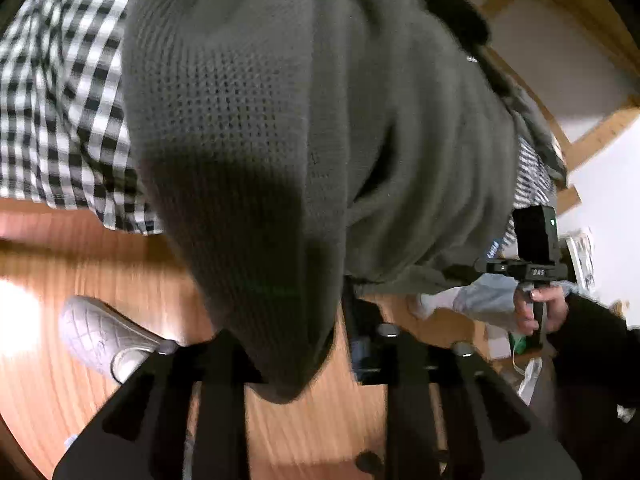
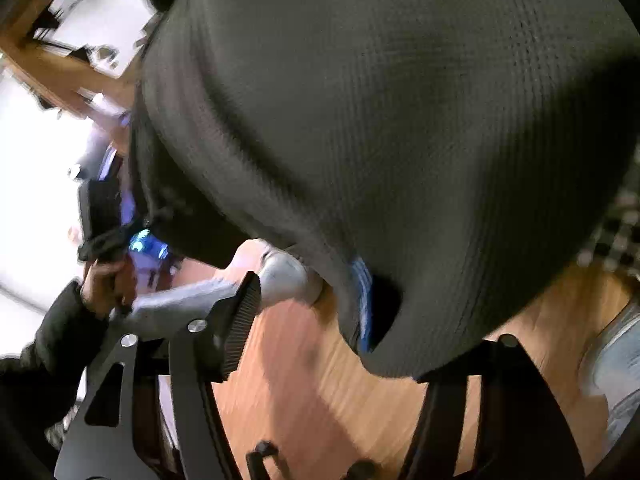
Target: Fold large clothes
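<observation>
I see the grey waffle-knit garment draped over my left tool and right tool; both grips hidden, cannot tell.

On my left wrist view the sweater fills the centre of the frame, hanging down over the left gripper at the bottom. Behind it, upper left, lies the checked cloth; below that the floor, with a shoe at lower left. The right gripper sits at the right edge, touching the sweater's edge. On my right wrist view the sweater hangs above the right gripper, the left gripper at left.
</observation>
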### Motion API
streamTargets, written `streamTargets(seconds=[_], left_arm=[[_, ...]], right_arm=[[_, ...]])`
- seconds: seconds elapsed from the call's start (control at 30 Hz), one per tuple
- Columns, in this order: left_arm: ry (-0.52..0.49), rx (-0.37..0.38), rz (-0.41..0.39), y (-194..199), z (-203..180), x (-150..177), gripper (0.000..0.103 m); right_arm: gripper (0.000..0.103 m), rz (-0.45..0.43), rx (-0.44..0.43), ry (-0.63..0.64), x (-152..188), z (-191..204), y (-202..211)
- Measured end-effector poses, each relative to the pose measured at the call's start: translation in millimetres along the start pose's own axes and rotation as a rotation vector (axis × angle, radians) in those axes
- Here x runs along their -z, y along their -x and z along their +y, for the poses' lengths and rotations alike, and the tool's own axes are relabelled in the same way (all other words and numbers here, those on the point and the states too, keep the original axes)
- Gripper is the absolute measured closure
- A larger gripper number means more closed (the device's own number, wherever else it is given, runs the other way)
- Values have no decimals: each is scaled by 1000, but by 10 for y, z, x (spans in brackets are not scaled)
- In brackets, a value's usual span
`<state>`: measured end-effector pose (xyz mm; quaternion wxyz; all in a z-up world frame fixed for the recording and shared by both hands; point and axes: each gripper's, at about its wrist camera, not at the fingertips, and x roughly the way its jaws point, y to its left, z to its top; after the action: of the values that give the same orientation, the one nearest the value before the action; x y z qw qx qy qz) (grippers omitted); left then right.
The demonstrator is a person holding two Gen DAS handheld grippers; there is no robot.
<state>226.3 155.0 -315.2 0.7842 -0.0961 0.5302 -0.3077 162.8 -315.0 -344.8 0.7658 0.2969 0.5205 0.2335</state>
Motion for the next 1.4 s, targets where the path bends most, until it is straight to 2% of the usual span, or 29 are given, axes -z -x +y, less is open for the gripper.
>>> streamTargets(seconds=[0.07,0.1,0.13,0.17,0.27,0.3,0.33,0.37,0.43,0.5,0.57,0.73,0.8,0.93,1.17,1.3,1.4], left_arm=[[28,-38,-9,-50,26,-1,75],[28,-41,-13,-54,32,7,75],[28,-49,-13,-51,21,22,77],[24,-59,-7,-56,-27,30,89],[19,-42,9,91,-107,72,91],[28,-20,-1,189,-113,78,91],[37,10,-15,300,-129,101,92],[46,33,-35,390,-165,130,92],[71,53,-43,498,-165,197,93],[87,23,-19,448,-153,235,94],[90,12,-12,480,-109,260,94],[27,25,-3,582,-373,146,94],[0,63,-5,647,-471,100,94],[-27,182,-61,838,-671,-80,94],[12,333,-196,1112,-706,-463,94],[22,388,-294,1362,-731,-622,94],[19,396,-343,1504,-744,-805,94]], right_arm=[[90,-11,17,-27,-25,-86,55],[91,-8,5,-34,-7,-102,92],[91,-10,-18,-40,28,-101,182],[91,-14,-40,-41,62,-79,260],[92,-56,-165,-50,124,27,616],[92,-79,-211,-56,150,52,736],[92,-124,-299,-76,192,77,930],[92,-149,-337,-94,229,52,1039],[92,-169,-339,-143,274,-63,1190],[92,-164,-334,-174,297,-147,1227],[92,-170,-346,-150,299,-160,1368],[92,-217,-449,-146,340,67,1576],[92,-251,-513,-149,323,133,1716],[92,-315,-614,-126,202,290,2041],[92,-396,-711,-130,-165,294,2325],[92,-444,-751,-129,-382,322,2484],[92,-470,-767,-97,-610,402,2551]])
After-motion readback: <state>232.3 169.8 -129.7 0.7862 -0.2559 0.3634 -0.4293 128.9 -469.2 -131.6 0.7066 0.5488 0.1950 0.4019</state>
